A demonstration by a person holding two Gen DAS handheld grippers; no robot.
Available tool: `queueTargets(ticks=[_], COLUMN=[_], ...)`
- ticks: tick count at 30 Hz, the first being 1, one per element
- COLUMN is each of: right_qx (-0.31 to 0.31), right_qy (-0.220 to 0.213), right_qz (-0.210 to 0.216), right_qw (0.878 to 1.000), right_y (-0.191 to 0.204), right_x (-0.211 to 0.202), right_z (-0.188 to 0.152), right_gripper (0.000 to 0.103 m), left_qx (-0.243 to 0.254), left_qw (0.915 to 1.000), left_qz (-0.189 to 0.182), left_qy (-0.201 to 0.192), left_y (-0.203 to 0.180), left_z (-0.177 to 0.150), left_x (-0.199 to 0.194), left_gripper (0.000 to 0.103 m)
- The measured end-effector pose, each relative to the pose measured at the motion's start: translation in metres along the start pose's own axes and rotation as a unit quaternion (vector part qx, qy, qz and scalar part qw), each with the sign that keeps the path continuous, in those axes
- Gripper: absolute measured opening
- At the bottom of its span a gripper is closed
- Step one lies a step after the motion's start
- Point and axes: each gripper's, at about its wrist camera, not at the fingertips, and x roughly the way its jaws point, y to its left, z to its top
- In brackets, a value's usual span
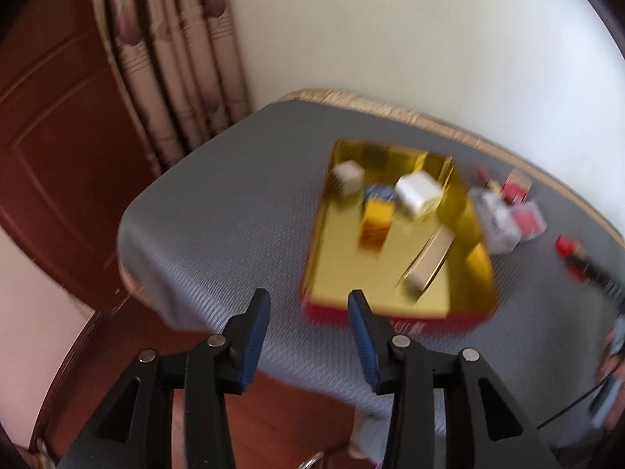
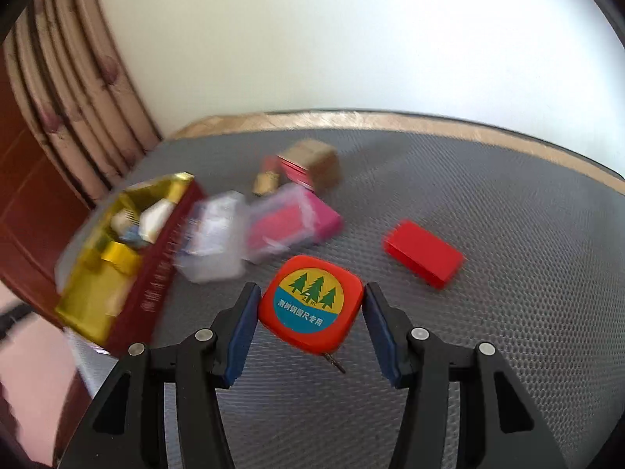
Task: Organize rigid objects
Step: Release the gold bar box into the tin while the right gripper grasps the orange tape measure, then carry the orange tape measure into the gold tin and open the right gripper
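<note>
Orange tape measure (image 2: 310, 304) sits between your right gripper's (image 2: 311, 305) spread jaws, left gripper (image 1: 309, 308) likewise spread and empty; rounded corners may slip as you close.

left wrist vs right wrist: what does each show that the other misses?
Left wrist only: the open left gripper, holding nothing, and the gold tray's floor with its yellow box.
Right wrist only: the orange tape measure between the right gripper fingers, and a red block.
Both: the gold tray, the clear case, the grey table.
</note>
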Motion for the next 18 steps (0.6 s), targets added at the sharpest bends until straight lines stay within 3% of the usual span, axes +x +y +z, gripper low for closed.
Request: queueTargets(ticks=[5,10,13,18], right_qx=[-0.039,-0.094,-0.151,-0.208], right_qy=[0.005,0.062,0.079,0.108], right_qz=[0.074,0.168,0.174,0.154], right_qw=[0.996,0.979,0.97,0.96], right_y=[0.064,0.158,0.205,0.248], right_x=[-0.01,0.018,0.04,0.082], right_z=[0.021,0.033,0.033,0.031], right_gripper=[0.051,0.051,0.051,0.051], left_qx=[-0.003,-0.045,-0.045,-0.049], left_qw=[0.9996,0.9988,0.9985,0.9988], left_qz=[0.027,0.016,0.024,-0.005], left_qy=[0.01,-0.009,-0.018,-0.005], left_y=[0.015,0.036,0.041,0.044], left_z=[-0.019,-0.021,-0.023,-0.024], left_x=[0.006,0.004,0.006,0.011], left_gripper=[0.042,0.042,0.042,0.042])
